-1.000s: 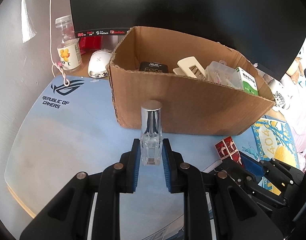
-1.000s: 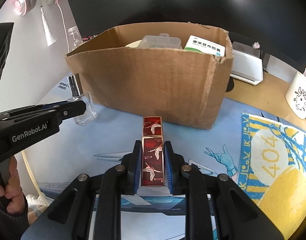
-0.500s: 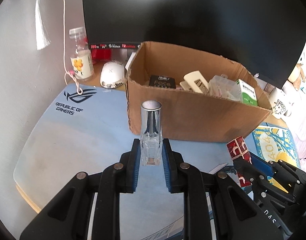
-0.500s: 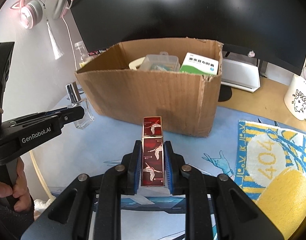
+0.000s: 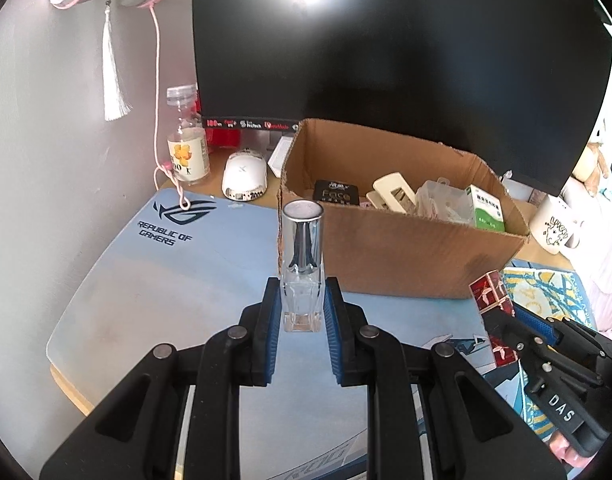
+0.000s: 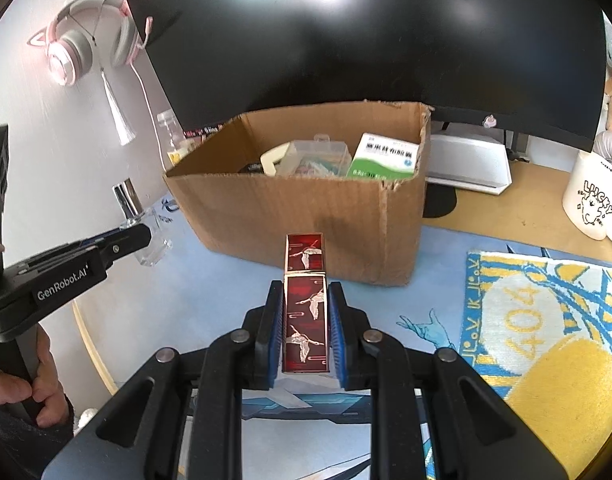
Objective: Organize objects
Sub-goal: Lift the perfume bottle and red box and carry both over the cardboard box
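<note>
Glass perfume bottle (image 5: pixel 301 280) clamped between left gripper (image 5: pixel 301 312) pads, red box (image 6: pixel 306 320) clamped in right gripper (image 6: pixel 306 328)

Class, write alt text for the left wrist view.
The left gripper clamps a clear glass bottle with a silver cap, upright above a blue desk mat. Behind stands an open cardboard box holding small items.

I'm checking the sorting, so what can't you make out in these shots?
- Cardboard box floor: both views, hidden by its front wall and contents.
- Black packet lettering: left view, too small.
- Red case lower half: left view, covered by the right tool.
</note>
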### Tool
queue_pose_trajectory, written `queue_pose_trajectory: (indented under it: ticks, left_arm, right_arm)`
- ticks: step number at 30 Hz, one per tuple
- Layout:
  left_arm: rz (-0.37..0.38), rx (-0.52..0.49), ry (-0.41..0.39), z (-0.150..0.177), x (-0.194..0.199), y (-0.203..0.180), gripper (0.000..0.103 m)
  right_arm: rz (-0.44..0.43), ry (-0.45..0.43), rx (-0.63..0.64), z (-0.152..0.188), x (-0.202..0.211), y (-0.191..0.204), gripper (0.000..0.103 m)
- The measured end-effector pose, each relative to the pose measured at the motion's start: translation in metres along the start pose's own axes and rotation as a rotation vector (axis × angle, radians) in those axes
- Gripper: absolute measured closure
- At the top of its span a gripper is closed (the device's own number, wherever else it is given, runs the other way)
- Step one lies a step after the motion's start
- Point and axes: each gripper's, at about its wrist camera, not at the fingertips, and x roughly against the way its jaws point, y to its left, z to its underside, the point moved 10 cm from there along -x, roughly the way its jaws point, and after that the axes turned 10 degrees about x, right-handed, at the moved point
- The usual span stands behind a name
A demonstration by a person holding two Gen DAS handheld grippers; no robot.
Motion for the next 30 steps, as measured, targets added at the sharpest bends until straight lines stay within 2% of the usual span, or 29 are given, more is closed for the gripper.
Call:
queue_pose_trajectory:
  ticks: [7, 11, 18, 30]
  left_arm:
    - [-0.025, -0.009, -0.063, -0.013, 0.017, 0.001, 0.083]
    - [-0.009, -0.003, -0.088, -0.023, 0.026, -0.002, 0.083]
    - [-0.014, -0.005, -0.125, -0.044, 0.034, -0.011, 0.083]
    - [-0.003, -0.016, -0.099, -0.073, 0.020, -0.031, 0.083]
  right_arm:
    - [-0.006, -0.059, -0.023, -0.014, 0.021, -0.006, 0.080]
    - [-0.009, -0.094, -0.034, -0.025, 0.032, -0.008, 0.080]
    - [0.030, -0.128, -0.018, -0.045, 0.042, -0.011, 0.080]
    - [0.070, -0.124, -0.004, -0.078, 0.036, -0.024, 0.080]
